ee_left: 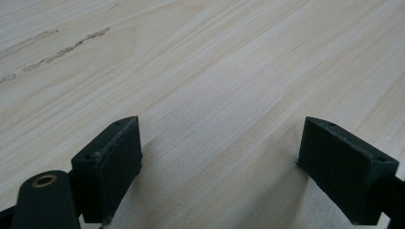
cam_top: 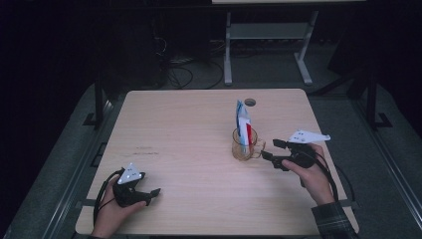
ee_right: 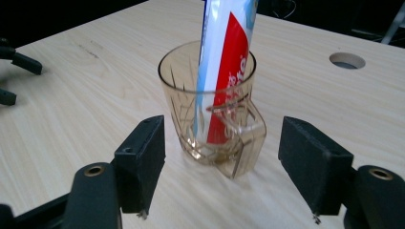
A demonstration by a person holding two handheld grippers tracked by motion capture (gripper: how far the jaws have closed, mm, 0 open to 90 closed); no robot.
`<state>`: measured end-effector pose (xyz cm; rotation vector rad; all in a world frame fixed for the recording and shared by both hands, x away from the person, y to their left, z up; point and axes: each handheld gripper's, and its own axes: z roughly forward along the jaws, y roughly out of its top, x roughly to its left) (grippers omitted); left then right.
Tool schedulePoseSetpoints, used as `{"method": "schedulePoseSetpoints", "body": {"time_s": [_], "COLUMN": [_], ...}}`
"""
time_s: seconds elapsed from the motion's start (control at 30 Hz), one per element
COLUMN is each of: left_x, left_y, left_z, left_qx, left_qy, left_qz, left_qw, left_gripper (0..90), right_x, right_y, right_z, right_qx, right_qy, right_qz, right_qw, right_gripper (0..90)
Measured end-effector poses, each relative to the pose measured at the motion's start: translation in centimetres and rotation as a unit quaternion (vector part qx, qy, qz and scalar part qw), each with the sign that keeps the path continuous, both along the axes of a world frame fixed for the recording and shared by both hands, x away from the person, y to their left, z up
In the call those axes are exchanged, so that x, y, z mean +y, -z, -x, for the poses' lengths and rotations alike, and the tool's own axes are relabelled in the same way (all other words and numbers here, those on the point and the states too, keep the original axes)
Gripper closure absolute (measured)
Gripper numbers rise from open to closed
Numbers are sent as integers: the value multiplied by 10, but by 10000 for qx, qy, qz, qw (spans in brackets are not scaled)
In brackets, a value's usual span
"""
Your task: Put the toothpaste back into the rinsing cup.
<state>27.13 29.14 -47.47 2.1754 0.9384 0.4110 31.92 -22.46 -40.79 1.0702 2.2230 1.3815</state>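
One amber-tinted cup [ee_right: 210, 112] holds upright toothpaste tube [ee_right: 224, 57].

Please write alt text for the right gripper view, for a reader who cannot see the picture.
A clear amber glass mug stands on a pale wooden table, holding an upright red, white and blue toothpaste tube. The right gripper faces the mug's handle, its black jaws open on either side, not touching it.

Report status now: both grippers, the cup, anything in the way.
Left gripper open, resting on table. Right gripper open, jaws either side of cup handle, not touching. Cup upright, toothpaste tube inside. Path clear.
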Motion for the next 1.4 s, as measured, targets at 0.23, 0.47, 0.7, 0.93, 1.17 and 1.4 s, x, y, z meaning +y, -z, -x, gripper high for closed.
{"method": "schedulePoseSetpoints", "body": {"time_s": [0.23,0.47,0.7,0.93,1.17,1.4], "left_x": [0,0,0,0,0,0], "left_y": [0,0,0,0,0,0], "left_z": [0,0,1,1,1,1], "left_qx": [-1,4,-3,-3,3,3], "left_qy": [1,-3,-9,-7,-4,-8], "left_qz": [-1,5,19,17,6,8], "left_qw": [10000,10000,10000,10000,10000,10000], "left_gripper": [138,138,138,138,138,138], "right_x": [-10,-16,-21,-28,-34,-40], "right_y": [9,23,34,44,52,60], "right_z": [14,27,37,47,56,63], "right_qx": [89,236,331,370,426,486], "right_qy": [39,69,105,188,278,377], "right_qz": [3,109,280,532,784,1076], "right_qw": [10000,9996,9990,9977,9956,9923], "right_gripper": [317,309,286,257,237,221]}}
